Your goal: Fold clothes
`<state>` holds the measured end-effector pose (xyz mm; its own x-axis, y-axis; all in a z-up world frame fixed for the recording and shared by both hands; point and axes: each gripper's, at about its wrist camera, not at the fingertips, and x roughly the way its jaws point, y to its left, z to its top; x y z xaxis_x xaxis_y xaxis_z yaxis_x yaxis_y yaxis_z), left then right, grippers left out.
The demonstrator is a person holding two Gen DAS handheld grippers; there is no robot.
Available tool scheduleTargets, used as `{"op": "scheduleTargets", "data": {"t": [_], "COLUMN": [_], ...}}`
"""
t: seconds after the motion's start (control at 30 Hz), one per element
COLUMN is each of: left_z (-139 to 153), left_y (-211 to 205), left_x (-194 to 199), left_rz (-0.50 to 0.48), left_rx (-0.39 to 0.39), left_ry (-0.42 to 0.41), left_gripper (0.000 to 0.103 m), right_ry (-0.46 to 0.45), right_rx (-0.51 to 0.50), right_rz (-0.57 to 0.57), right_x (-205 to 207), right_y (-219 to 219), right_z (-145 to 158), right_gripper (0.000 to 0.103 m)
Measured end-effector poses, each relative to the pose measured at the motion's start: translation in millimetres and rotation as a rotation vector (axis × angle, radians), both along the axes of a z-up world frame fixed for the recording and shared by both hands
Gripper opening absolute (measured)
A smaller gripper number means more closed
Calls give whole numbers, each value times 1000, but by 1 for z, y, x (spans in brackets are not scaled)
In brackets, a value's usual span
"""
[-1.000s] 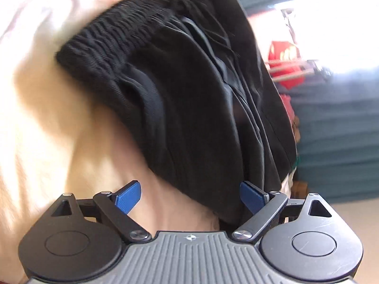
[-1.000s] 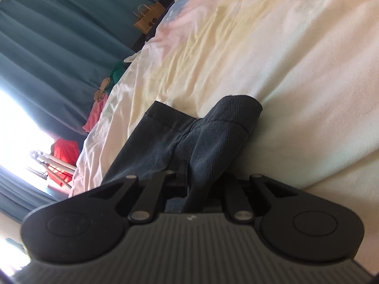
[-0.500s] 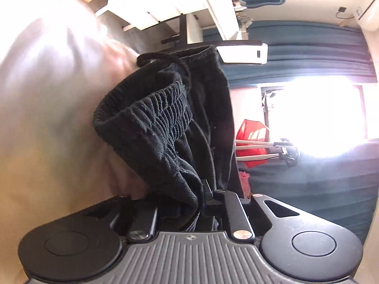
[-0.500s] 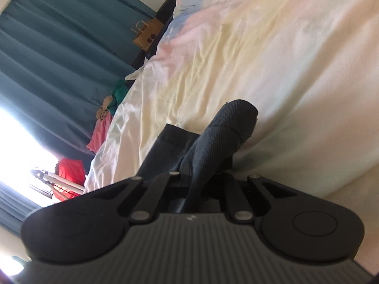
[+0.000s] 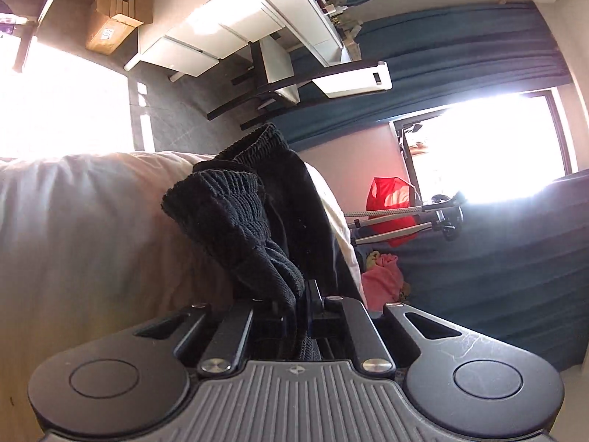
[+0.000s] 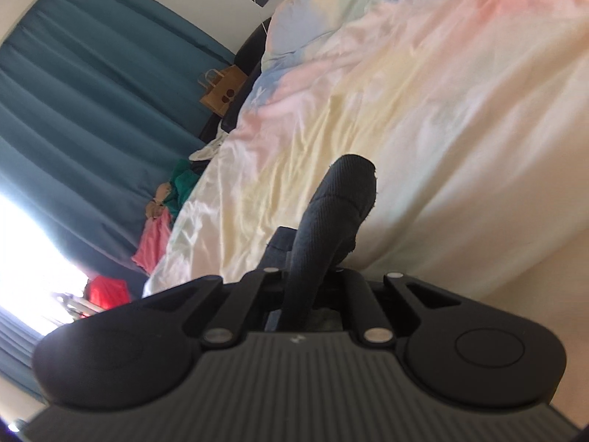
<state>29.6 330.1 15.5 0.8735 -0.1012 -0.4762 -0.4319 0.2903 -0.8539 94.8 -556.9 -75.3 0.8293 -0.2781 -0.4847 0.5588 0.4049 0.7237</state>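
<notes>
Above the bed (image 6: 460,118), both grippers' fingers are clamped tight on black shorts (image 5: 235,217)

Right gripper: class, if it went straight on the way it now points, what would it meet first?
Beyond the dark garment the right gripper is clamped on, probably the pastel bedspread; depth is unclear.

A bedroom in a home. A bed (image 6: 423,118) with a pastel, rumpled duvet fills the right wrist view, beside teal curtains (image 6: 92,110) and a bright window (image 5: 478,147). A paper bag (image 6: 222,94) and loose clothes (image 6: 154,235) lie by the curtain. The left wrist view shows a white desk (image 5: 235,25), a cardboard box (image 5: 117,18) and a drying rack (image 5: 397,221).
</notes>
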Motion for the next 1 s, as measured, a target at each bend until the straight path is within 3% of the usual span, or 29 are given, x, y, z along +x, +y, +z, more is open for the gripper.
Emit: {"op": "scheduleTargets", "data": {"t": [0.13, 0.27, 0.5, 0.63, 0.7, 0.77, 0.83, 0.87, 0.9, 1.0], "left_z": [-49, -81, -90, -72, -59, -44, -24, -14, -3, 29], "left_y": [17, 31, 28, 17, 9, -1, -16, -22, -33, -68], "left_x": [-40, -55, -47, -45, -45, -45, -48, -50, -51, -51], "left_rz": [22, 20, -61, -126, -166, -212, -254, -256, -257, -261], "left_rx": [-9, 28, 176, 269, 330, 377, 463, 506, 565, 749], "left_ry": [95, 149, 195, 184, 199, 223, 198, 189, 174, 118], "left_gripper": [8, 7, 8, 10, 21, 46, 63, 78, 85, 101], "right_ry": [93, 218, 353, 329, 327, 324, 325, 317, 309, 283], "right_rx": [-9, -7, -210, -166, -115, -79, -124, -160, -196, -352], "right_rz": [-20, -2, 78, 53, 15, -36, -60, -56, -51, -48], "right_x": [-20, -23, -5, -7, -10, -13, -14, -13, -13, -14], "right_y": [1, 1, 19, 13, 11, 11, 18, 24, 29, 51], "right_z": [-4, -23, -31, -25, -20, -12, 2, 10, 18, 47], "right_gripper": [7, 7, 7, 10, 14, 21, 35, 47, 59, 70]}}
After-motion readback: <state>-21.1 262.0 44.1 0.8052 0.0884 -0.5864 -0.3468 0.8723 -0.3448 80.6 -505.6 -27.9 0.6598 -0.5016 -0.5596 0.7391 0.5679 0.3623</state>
